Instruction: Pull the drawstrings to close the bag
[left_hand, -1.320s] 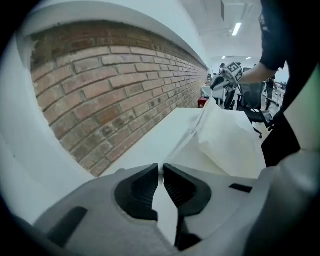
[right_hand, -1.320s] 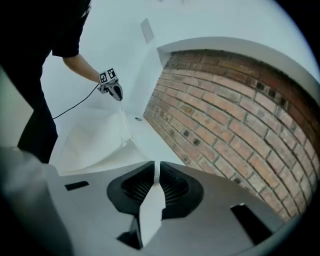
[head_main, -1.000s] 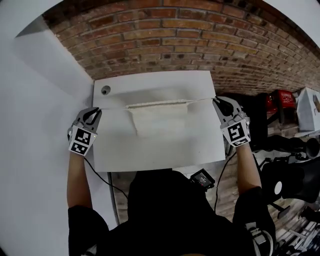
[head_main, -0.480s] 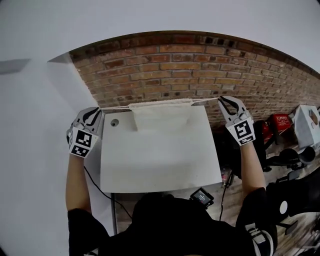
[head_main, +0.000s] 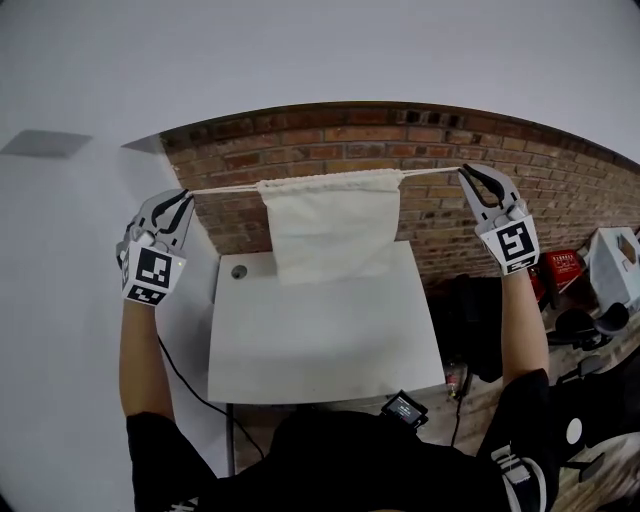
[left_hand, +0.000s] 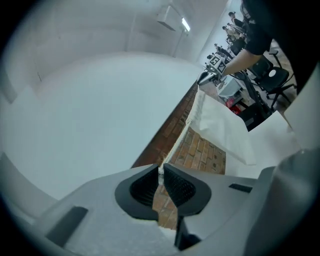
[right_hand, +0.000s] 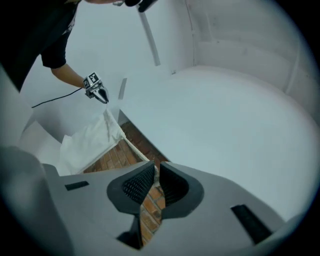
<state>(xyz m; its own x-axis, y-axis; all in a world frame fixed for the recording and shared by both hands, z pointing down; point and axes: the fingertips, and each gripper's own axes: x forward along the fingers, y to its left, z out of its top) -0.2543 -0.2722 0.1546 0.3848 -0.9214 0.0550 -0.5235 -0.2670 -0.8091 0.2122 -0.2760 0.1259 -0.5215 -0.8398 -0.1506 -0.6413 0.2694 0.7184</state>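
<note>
A cream cloth bag (head_main: 330, 235) hangs in the air above the white table (head_main: 320, 345), its gathered top edge strung on a taut drawstring (head_main: 225, 188). My left gripper (head_main: 183, 200) is shut on the left string end, and my right gripper (head_main: 470, 180) is shut on the right end (head_main: 430, 174). In the left gripper view the string (left_hand: 177, 145) runs from the closed jaws (left_hand: 161, 175) to the bag (left_hand: 225, 130). The right gripper view shows its string (right_hand: 137, 150) leading from the jaws (right_hand: 156, 175) to the bag (right_hand: 90, 140).
A brick wall (head_main: 420, 140) stands behind the table. The table has a round cable hole (head_main: 238, 271) at its back left. A black device (head_main: 405, 408) sits by the table's front edge. Red gear (head_main: 570, 265) and a white box (head_main: 618, 265) lie at the right.
Both grippers have risen with the string ends. The bag has left the table and now hangs between them; its top looks more gathered.
</note>
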